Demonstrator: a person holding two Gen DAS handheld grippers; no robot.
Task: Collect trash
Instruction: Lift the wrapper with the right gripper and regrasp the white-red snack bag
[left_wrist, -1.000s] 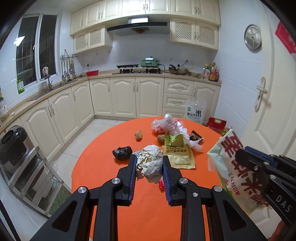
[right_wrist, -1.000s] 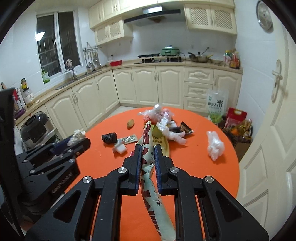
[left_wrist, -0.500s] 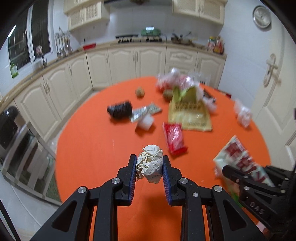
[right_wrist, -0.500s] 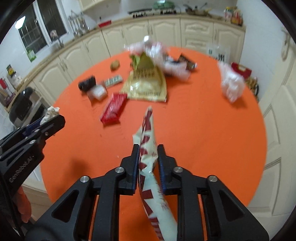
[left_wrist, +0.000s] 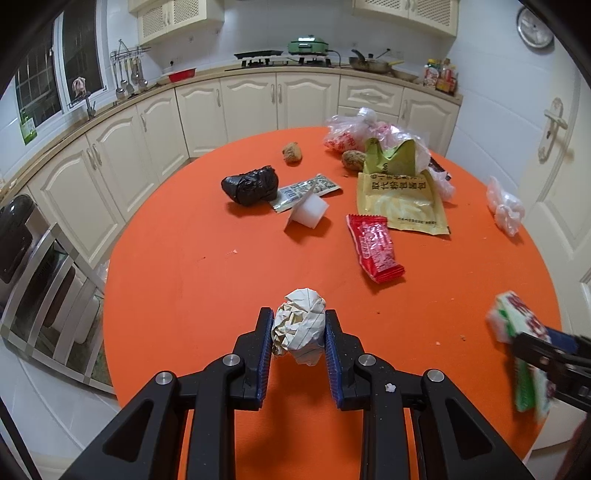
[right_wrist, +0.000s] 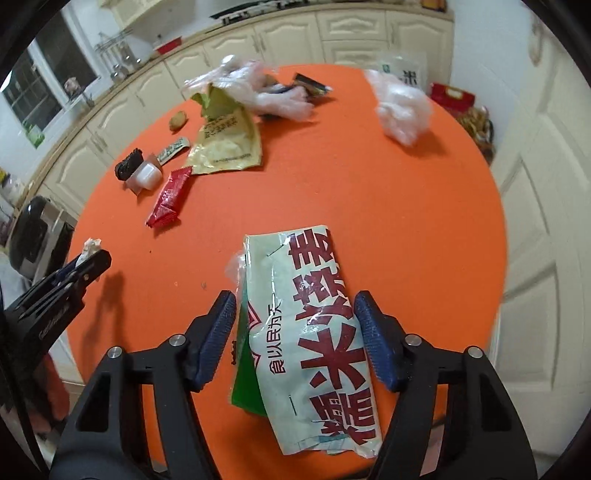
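Note:
My left gripper (left_wrist: 297, 334) is shut on a crumpled ball of lined paper (left_wrist: 300, 325), low over the near part of the round orange table (left_wrist: 207, 280). In the right wrist view my right gripper (right_wrist: 295, 325) has its jaws opening. The white bag with red characters (right_wrist: 314, 325) lies flat on the table between them, and neither pad presses on it. That bag (left_wrist: 517, 325) also shows at the right edge of the left wrist view. Farther off lie a red wrapper (left_wrist: 375, 246), a yellow packet (left_wrist: 400, 195), a black lump (left_wrist: 251, 184) and a white cup (left_wrist: 308, 212).
Clear plastic bags (left_wrist: 373, 131) and a small bundle (left_wrist: 506, 206) sit at the table's far and right side. Two brown lumps (left_wrist: 291, 152) lie nearby. Cream cabinets (left_wrist: 251, 107) ring the room; a door (left_wrist: 554, 147) stands at right, a metal rack (left_wrist: 40, 295) at left.
Both grippers have dropped toward the table and tilted down. The right gripper's jaws have spread, and the bag it pinched edge-on now lies flat between them. The left still grips the paper ball.

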